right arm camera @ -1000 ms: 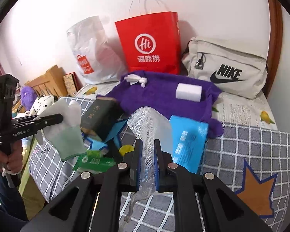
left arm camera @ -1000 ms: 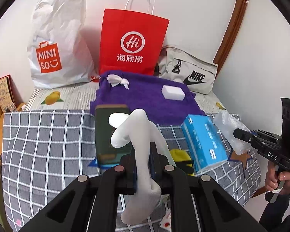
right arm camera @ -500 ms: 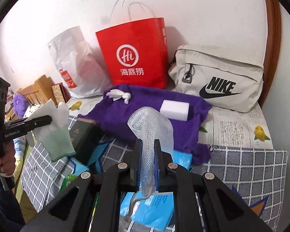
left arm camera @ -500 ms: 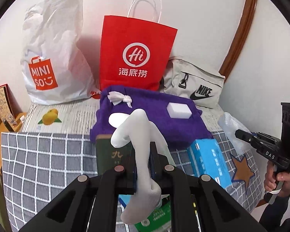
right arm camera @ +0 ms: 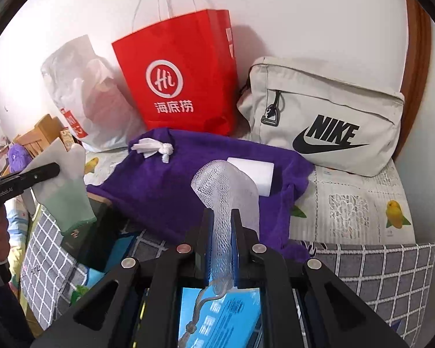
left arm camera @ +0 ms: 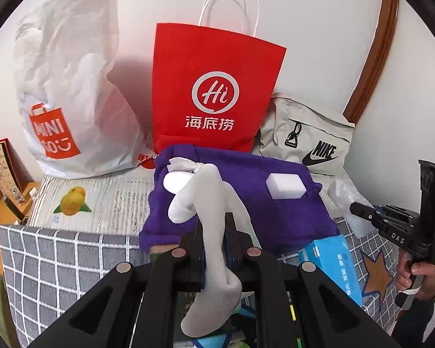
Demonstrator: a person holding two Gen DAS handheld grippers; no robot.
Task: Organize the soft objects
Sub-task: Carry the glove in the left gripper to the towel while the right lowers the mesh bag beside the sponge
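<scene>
**Both tongs carried in toward the purple towel, loads still pinched**

Since a second ago both views have closed in on the purple terry towel (left arm camera: 240, 203) spread on the bed: it and the red paper carrier bag (left arm camera: 214, 87) behind it fill more of each view, and the grey checked blanket (left arm camera: 58, 264) in front of the towel has slid low in both views.

Left tongs (left arm camera: 214, 249): pressed together on a white rubber glove with a pale green cuff (left arm camera: 208, 211). Glove stands up out of the tongs, its fingers over the towel's near edge. Grip unchanged.

Right tongs (right arm camera: 220, 249): pressed together on a white mesh net sleeve (right arm camera: 223, 191), which arches up and flops forward, in line with the white foam sponge block (right arm camera: 255, 174) lying on the towel. Grip unchanged.

Also on the towel: a knotted white rag (right arm camera: 153, 148) at its far corner. A blue tissue pack (left arm camera: 333, 264) lies just off the towel's near edge, on the blanket.

Reading: the towel looks like the gathering spot for soft things. Both pieces are airborne near it, neither set down yet. Release over bare towel seems the likely next step.
</scene>
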